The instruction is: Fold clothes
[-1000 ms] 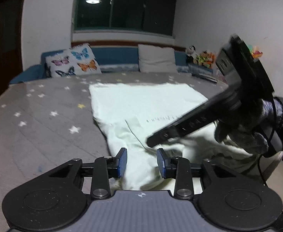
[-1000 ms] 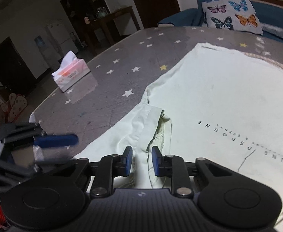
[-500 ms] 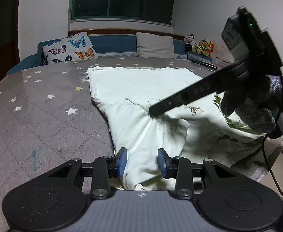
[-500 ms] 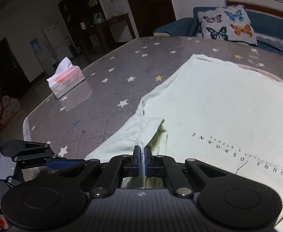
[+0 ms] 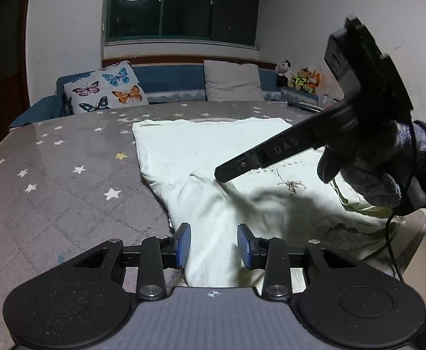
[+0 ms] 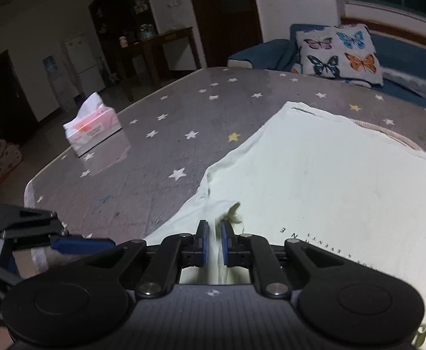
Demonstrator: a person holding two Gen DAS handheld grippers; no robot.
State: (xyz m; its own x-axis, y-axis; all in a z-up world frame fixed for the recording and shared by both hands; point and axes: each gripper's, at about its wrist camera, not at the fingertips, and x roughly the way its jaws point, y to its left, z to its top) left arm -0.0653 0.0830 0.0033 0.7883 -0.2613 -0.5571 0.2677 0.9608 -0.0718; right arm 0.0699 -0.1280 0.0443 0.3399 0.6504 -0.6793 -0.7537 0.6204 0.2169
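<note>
Folding has barely begun: the shirt (image 5: 201, 151) lies mostly flat, print up, on the starred surface (image 5: 52, 180), its far hem toward 12 o'clock and its near part bunched at the surface's near edge. No finished fold shows; the sleeves and body all seem left to do.

The right gripper (image 6: 212, 240) is pinched nearly together on the sleeve (image 6: 192, 207) where it meets the body, with cloth between its pads. Its jaws have just been closing onto that fold and then eased very slightly; a second ago they stood apart around it. In the left view, the cloth at that spot now rises into a small peak that was not there before.

The left gripper (image 5: 213, 243) stands partly apart over the near cloth at 6 o'clock, pads clear of it, much as a second ago.

A tissue box (image 6: 92, 125) sits well apart at 10 o'clock, and a butterfly pillow (image 5: 105, 92) lies beyond the surface.
</note>
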